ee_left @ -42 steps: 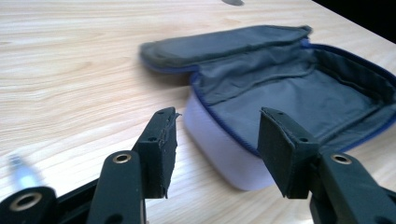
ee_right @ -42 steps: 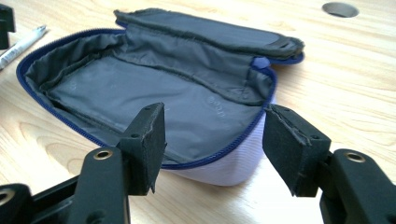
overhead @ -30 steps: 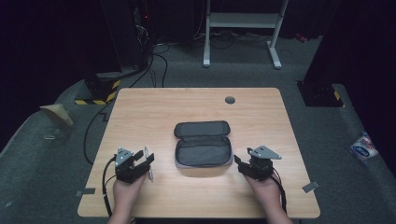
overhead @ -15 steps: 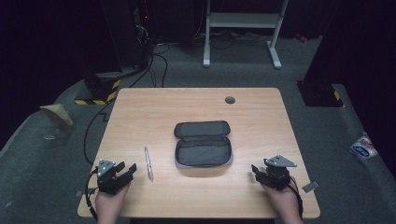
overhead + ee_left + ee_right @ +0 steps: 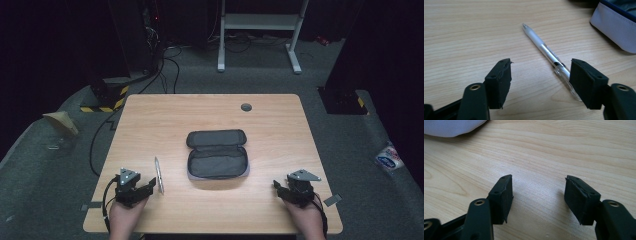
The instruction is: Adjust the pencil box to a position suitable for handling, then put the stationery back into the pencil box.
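Observation:
A dark pencil case [image 5: 218, 155] lies open in the middle of the wooden table [image 5: 280, 125]. Left of it a clear pen [image 5: 158, 175] rests flat on the wood. My left gripper [image 5: 149, 186] sits near the front edge, just left of the pen. In the left gripper view the pen [image 5: 544, 48] runs slantwise, its rear end beside the right jaw. The left gripper [image 5: 541, 66] is open, its jaws have just been opening, and no pad presses on the pen. My right gripper [image 5: 278, 188] is open near the front right; its jaws [image 5: 539, 182] have just been opening over bare wood.
The case's grey corner [image 5: 614, 27] lies at the upper right of the left gripper view, and its edge [image 5: 449, 127] at the top left of the right gripper view. A round grommet [image 5: 246, 107] sits at the table's far side. Cables [image 5: 170, 70] and a metal stand [image 5: 260, 20] lie beyond.
Both hands have drawn back from beside the case to the table's front edge. The pen, earlier at the left gripper, now lies loose on the table.

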Demonstrator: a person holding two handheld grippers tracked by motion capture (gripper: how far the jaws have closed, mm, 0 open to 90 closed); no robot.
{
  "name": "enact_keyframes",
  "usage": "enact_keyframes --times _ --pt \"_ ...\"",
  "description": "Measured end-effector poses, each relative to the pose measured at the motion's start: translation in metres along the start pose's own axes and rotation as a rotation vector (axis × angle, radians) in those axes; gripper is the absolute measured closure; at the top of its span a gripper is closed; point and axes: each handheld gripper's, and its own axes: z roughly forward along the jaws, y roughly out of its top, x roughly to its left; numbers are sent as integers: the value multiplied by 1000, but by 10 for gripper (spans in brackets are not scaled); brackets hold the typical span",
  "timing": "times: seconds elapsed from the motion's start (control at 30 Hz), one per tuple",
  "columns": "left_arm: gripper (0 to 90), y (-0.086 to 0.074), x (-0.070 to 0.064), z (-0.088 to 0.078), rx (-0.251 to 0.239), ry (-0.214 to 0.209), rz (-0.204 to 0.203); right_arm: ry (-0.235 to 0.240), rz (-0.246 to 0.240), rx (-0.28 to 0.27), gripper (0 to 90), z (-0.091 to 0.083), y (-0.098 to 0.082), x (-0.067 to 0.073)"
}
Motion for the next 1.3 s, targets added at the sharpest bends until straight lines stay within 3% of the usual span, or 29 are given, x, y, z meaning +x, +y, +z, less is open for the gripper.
enact_keyframes --times 0.27,0.5,0.7,0.83,0.97,1.17,1.3 --pt "352 6 -10 9 21 6 -3 -14 0 -6 373 0 -1 1" --pt "377 9 -18 16 29 -14 -2 -21 3 -7 373 0 -1 2" --pt "431 12 -22 25 42 28 8 -22 11 -4 373 0 -1 3" --pt "539 12 -24 31 51 50 22 -23 8 -5 373 0 -1 3" --pt "577 12 -23 32 52 75 32 -23 12 -4 373 0 -1 3" --pt "689 12 -22 34 58 44 40 -25 18 -3 373 -1 -2 3" --pt "702 12 -21 33 62 37 49 -27 15 -4 373 -1 -2 3"
